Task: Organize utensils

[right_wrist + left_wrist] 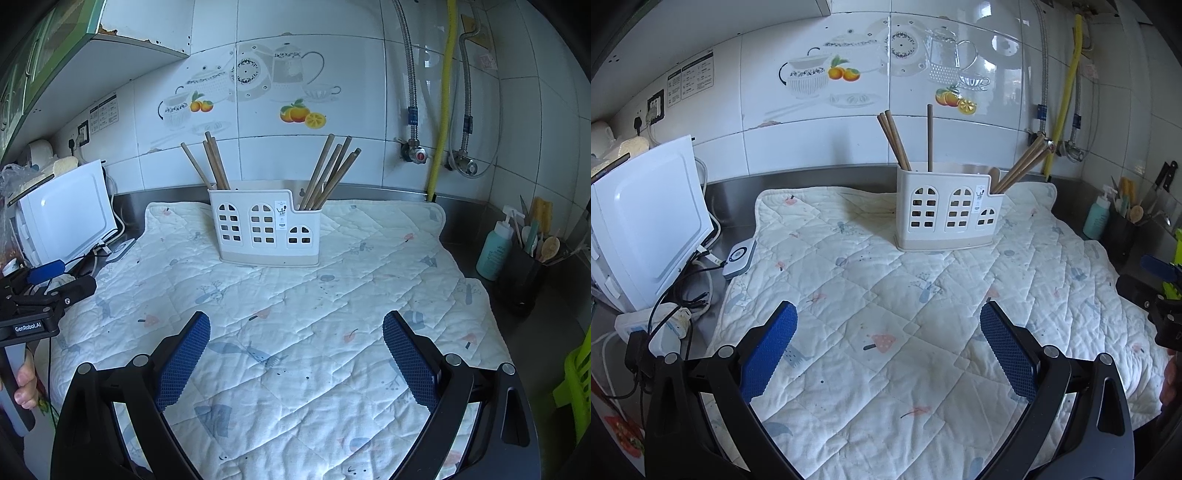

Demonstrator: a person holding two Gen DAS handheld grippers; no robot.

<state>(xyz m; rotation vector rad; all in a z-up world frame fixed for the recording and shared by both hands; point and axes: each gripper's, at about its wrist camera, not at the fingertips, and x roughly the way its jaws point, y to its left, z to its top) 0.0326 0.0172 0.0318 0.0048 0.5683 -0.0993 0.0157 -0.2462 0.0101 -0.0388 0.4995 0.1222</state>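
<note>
Inside the holder (267,229) — chopsticks' (216,162) lower ends hidden, both grippers agape

Home kitchen, white wall tiles (332,155) with teapot-and-orange decals (295,110), steel counter (812,177) under a quilted mat (886,295), chopstick holder (264,229), utensil crock (524,273), knives (1163,181) on wall, water valves (417,155), green-trimmed cabinet (44,55).

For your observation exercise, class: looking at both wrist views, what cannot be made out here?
- Lower ends of the chopsticks: both views, hidden inside the white holder.
- Label on the holder: too small to read in both views.
- Wall notice: too small, left wrist view.
- Right gripper: cut off by the left wrist view's edge.
</note>
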